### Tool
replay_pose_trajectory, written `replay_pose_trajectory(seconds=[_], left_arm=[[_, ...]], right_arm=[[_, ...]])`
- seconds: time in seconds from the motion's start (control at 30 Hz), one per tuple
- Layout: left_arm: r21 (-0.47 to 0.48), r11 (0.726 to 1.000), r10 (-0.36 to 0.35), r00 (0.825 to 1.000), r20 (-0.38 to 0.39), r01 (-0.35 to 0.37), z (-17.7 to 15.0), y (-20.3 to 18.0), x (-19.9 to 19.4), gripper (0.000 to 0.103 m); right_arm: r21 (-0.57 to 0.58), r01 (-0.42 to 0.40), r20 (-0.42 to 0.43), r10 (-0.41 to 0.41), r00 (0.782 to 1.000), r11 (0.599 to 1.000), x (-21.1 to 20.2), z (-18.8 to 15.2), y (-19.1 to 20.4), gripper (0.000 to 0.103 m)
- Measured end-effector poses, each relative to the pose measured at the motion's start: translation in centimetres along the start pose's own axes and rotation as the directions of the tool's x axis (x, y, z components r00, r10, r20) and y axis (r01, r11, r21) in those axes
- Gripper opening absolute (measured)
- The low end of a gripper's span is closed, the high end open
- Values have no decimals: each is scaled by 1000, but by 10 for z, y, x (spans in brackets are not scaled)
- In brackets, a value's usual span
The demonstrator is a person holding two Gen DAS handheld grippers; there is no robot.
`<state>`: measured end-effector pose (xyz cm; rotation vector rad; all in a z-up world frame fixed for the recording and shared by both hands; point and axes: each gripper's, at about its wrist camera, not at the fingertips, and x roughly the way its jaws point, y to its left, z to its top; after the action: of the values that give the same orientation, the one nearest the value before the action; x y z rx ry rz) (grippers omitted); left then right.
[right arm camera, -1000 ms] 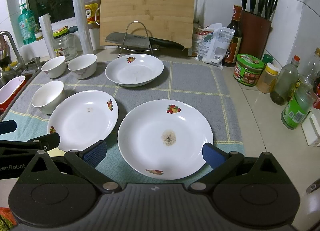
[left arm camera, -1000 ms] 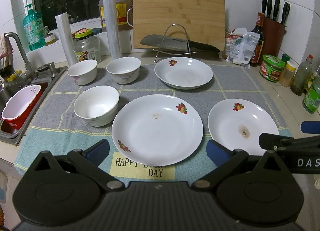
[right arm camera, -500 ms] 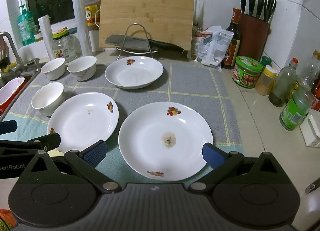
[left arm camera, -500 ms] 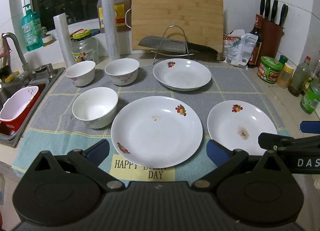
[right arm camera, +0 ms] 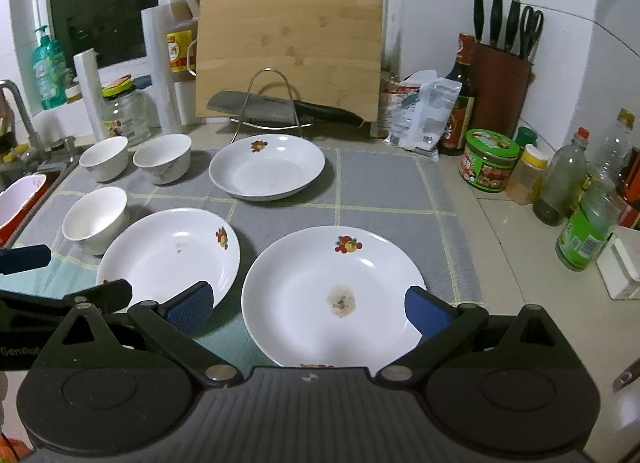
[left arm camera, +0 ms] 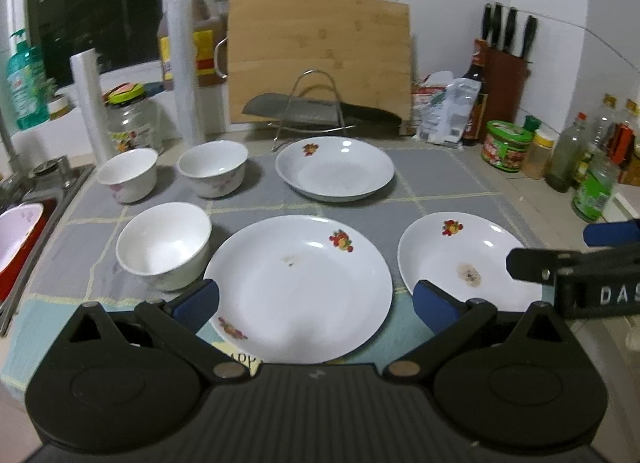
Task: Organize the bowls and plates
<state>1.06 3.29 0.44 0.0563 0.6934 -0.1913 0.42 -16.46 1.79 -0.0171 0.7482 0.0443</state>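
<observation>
Nothing stacked yet: three plates and three bowls lie apart on the counter mat.
The left tool [left arm camera: 316,299] gapes wide and empty over the middle plate [left arm camera: 298,287]; the right tool [right arm camera: 308,303], equally wide and empty, straddles the stained plate [right arm camera: 334,295] beside it. Bowls sit left of the middle plate.

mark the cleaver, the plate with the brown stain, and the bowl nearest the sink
cleaver [right arm camera: 256,109], right wrist view, flat of the blade
stained plate [right arm camera: 304,283], right wrist view, bare white well
bowl [left arm camera: 128,175], left wrist view, outer wall

"DAS" on right claw [left arm camera: 600,263], "GenRo" on left claw [right arm camera: 64,295]
</observation>
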Motion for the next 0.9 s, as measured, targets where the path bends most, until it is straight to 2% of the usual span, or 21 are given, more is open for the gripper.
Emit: replay_pose_trajectory(seconds=[0.23,0.5,0.7,0.9], left_arm=[[54,996,-77,997,20,76,-7,4,5,102],[73,984,-160,987,-9,160,-18,-2,15,102],[89,976,-197,980,-26,198,-22,-17,22,102],[106,972,-206,977,-56,211,-25,-42,35,102]], right_arm=[[28,67,3,-67,998,997,0,-6,-7,103],[80,112,-18,-111,994,990,3,-14,-27,103],[91,114,-31,-112,993,989,11,-16,-41,103],[89,82,-47,-78,996,993,30,-13,-63,103]])
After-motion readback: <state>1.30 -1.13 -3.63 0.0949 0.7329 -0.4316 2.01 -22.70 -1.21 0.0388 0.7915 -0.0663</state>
